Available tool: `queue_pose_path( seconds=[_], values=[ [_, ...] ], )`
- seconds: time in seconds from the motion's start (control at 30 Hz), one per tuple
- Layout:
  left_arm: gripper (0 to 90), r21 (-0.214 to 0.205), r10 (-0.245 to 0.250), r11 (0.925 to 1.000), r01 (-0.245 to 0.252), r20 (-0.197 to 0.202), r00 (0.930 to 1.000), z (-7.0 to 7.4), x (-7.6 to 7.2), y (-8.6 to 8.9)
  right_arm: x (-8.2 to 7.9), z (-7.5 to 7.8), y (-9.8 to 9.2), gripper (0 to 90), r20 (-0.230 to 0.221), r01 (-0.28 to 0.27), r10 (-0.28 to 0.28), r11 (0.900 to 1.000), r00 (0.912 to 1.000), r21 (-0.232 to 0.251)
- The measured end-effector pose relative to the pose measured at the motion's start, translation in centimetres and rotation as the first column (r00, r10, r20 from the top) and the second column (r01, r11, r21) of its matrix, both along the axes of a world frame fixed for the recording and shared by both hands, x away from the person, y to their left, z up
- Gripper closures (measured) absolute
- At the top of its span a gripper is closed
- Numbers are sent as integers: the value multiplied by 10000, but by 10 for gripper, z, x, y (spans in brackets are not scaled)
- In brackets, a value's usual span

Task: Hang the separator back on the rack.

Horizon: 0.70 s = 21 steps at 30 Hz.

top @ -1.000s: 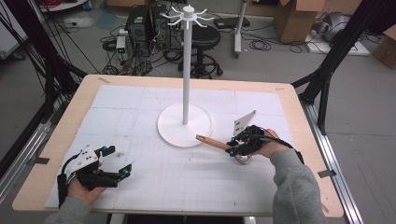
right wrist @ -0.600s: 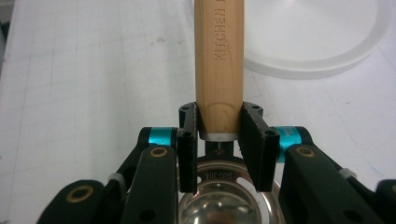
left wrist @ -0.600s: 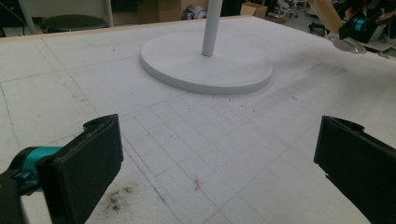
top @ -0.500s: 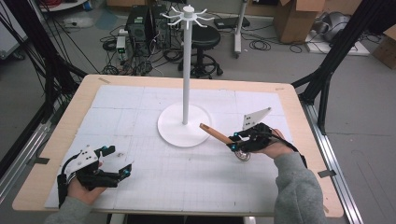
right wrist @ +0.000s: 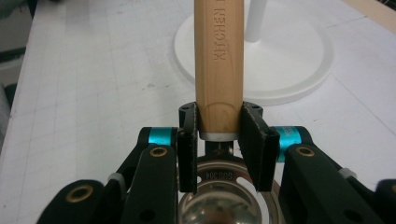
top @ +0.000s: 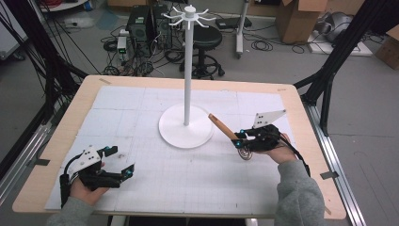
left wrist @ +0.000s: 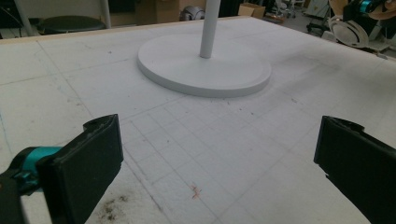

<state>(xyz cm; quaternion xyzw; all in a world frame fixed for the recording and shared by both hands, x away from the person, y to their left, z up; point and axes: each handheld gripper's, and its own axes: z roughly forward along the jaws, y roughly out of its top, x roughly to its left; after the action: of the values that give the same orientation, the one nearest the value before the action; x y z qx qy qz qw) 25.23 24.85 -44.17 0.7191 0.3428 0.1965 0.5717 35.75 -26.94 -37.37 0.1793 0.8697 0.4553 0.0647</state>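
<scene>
Gripping the one ladle [right wrist: 218, 65] by its wooden handle, the right hand-held gripper [top: 241, 140] holds it just right of the one stand [top: 187, 84]. The handle could knock the pole or pivot and slip. The left hand-held gripper [top: 126, 170] gapes wide, empty.

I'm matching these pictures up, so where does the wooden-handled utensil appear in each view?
High view: wooden-handled utensil right of centre, in the right gripper.
Left gripper view: its metal head at the top right corner.
Right gripper view: centre, handle rising between the fingers.
Shared landmark: white stand base.
</scene>
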Motion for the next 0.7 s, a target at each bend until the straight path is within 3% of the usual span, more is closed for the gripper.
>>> queue_pose_path(
  seconds=[0.3,0.37,0.7],
  values=[
    [18,34,-78,10000,78,28,10000,0,1,-2,-3,8,-10,696,149,868,-884,9925,9960,862],
    [19,33,-97,9999,97,17,10000,0,1,-3,-6,14,-11,696,355,1028,-1072,9887,9936,1088],
    [18,3,-55,10000,55,2,10000,0,1,-2,-10,27,-9,696,575,1033,-1133,9826,9919,1541]
  ],
)
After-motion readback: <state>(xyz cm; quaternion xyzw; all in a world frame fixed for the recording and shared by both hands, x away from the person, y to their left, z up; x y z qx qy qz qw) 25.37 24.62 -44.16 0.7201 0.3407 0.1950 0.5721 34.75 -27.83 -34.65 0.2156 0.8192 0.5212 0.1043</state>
